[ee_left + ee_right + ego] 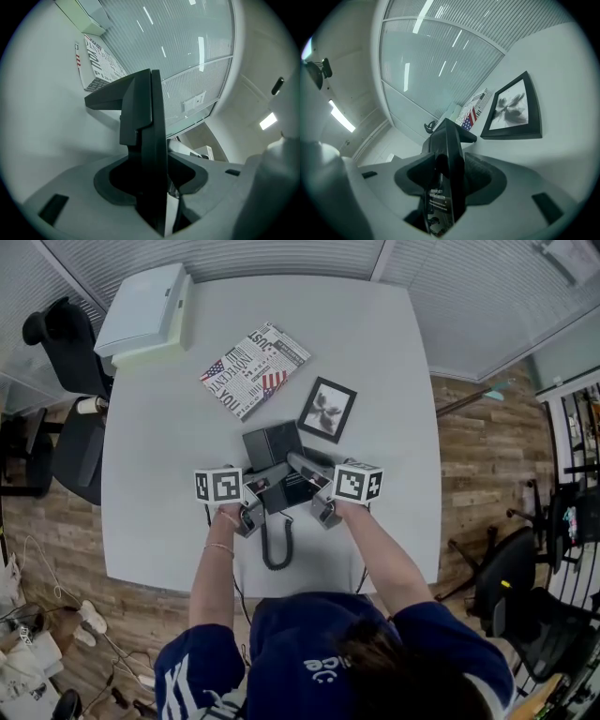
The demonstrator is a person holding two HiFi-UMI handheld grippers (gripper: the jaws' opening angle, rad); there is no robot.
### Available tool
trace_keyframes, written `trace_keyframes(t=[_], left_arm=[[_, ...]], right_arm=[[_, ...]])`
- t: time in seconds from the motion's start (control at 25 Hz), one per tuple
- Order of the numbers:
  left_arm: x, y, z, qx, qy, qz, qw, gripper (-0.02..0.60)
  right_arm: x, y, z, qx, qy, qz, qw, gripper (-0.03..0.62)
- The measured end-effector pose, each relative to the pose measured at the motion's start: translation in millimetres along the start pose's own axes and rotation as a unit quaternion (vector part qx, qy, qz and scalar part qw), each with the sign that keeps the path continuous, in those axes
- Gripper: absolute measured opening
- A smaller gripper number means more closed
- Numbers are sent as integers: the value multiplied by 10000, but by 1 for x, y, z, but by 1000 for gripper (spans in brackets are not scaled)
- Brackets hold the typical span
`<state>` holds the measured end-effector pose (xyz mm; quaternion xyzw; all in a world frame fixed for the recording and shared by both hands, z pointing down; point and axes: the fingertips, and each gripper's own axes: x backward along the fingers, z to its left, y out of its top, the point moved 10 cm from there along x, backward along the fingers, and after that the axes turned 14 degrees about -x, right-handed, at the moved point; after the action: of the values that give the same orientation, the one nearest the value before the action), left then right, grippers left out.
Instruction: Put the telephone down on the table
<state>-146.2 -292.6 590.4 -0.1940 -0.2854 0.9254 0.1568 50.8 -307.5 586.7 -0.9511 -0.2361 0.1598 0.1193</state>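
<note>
Nearest the person, the coiled cord (275,545) already lies on the table (150,521); just beyond it the left tool (151,187) and the right tool (446,180) each clamp one side of the black telephone (279,474), carried between them low over the table's middle; whether its base touches yet cannot be told. Both sides are best lowered evenly and released only once it sits flat; the picture frame (327,410) and magazine (253,369) lie close beyond, so it should come straight down.
</note>
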Motion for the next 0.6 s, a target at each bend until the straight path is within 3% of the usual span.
trace_keyframes(t=[0.28,0.6], left_arm=[[0,0,-4,-181,551,121,9982,227],[8,-5,-7,-186,1331,124,9908,311]], right_arm=[[1,-2,-1,-40,-109,-37,9999,202],[2,-4,2,-76,-142,-244,9996,181]])
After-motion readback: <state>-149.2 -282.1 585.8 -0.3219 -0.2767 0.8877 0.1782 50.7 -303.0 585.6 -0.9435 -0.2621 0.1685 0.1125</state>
